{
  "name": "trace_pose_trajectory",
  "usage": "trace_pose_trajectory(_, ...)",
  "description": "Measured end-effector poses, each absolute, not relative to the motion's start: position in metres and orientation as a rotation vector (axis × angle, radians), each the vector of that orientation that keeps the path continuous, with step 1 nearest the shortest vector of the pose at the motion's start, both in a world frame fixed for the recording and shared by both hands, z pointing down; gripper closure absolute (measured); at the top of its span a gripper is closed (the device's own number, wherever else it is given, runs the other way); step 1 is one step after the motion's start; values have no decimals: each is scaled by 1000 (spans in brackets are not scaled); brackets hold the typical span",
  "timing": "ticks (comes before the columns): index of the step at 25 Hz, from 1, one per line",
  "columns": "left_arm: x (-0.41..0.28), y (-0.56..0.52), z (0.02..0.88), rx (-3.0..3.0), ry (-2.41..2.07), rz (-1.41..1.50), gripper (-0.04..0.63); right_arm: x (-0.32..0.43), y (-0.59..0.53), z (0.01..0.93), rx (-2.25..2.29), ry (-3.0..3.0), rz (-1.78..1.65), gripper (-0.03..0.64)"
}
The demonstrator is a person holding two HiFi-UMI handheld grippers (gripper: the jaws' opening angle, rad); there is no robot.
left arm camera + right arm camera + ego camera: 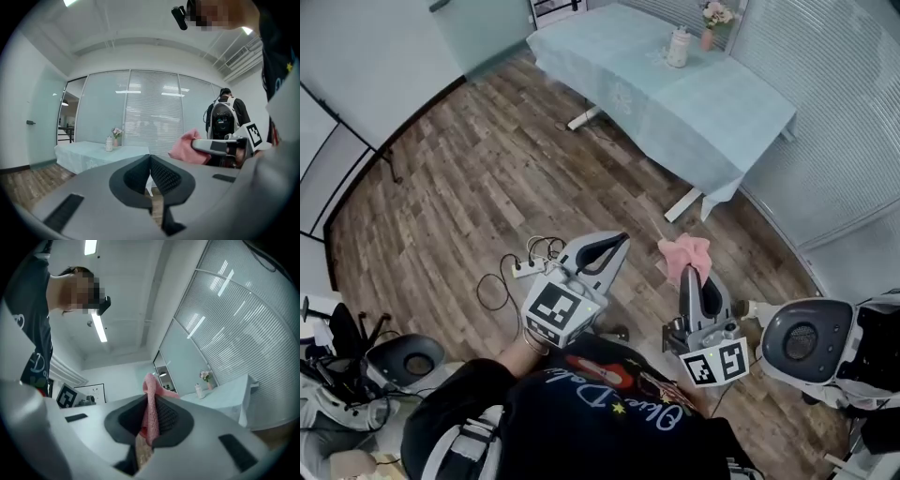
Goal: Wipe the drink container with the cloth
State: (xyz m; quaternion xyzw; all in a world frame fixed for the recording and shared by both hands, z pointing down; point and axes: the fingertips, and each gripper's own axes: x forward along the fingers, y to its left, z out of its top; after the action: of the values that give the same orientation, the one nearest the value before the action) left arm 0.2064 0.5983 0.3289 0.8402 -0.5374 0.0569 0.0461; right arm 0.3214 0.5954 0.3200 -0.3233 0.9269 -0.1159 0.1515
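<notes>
Standing well apart from the table (750, 112), you have the cloth (686, 251) pinched in your right gripper (688, 272); your left gripper (621, 239) is closed, empty. The container (678, 47) waits there; wiping hasn't begun.

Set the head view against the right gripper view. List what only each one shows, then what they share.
Only the head view: the power strip with its cables, and a rounded white device at the person's right. Only the right gripper view: the ceiling strip light and a close look at the jaws shut on the pink cloth. Both: the right gripper holding that cloth, the table with its pale blue cover, and the drink container and flowers on it.
</notes>
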Motion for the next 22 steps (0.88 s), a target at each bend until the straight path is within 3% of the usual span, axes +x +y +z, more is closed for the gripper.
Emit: trace_pose_trajectory(22, 230, 547, 327, 2640, -1551, 103, 592, 338, 557, 327, -947, 2681, -338, 592)
